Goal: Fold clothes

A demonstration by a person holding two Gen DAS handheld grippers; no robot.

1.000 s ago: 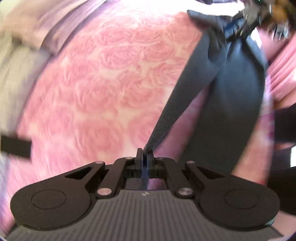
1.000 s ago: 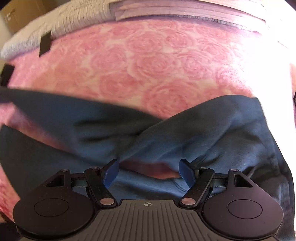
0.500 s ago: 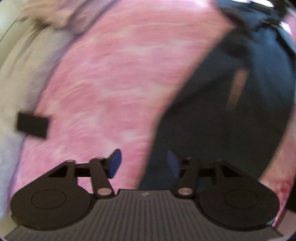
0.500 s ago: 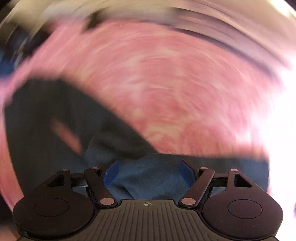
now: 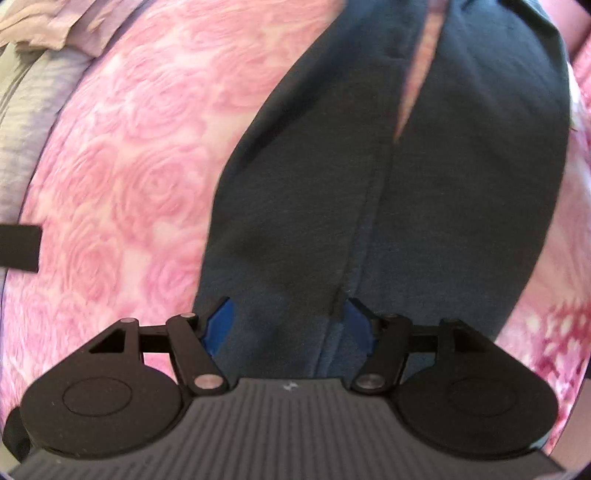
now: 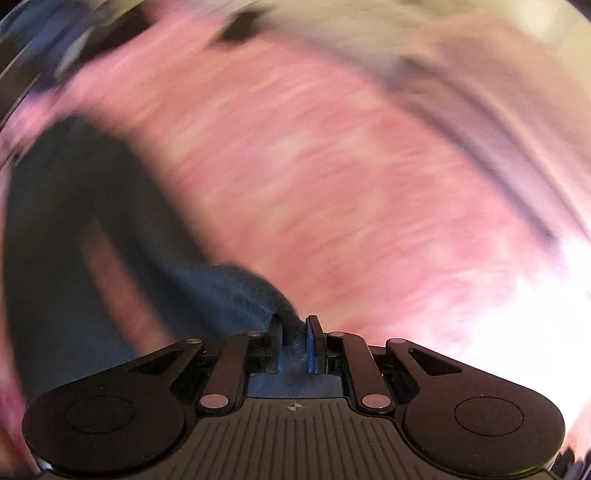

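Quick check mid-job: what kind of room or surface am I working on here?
Most likely a bed in a bedroom. The dark blue garment lies on a soft pink rose-patterned blanket, with rumpled lilac and grey bedding bunched along its far edge. No furniture or walls show clearly.

Pink rose-pattern bedspread [image 5: 122, 177] across scene; grey sheet [image 5: 26, 122] at left edge; lilac folded bedding [image 5: 70, 22] far left; strong glare near right.
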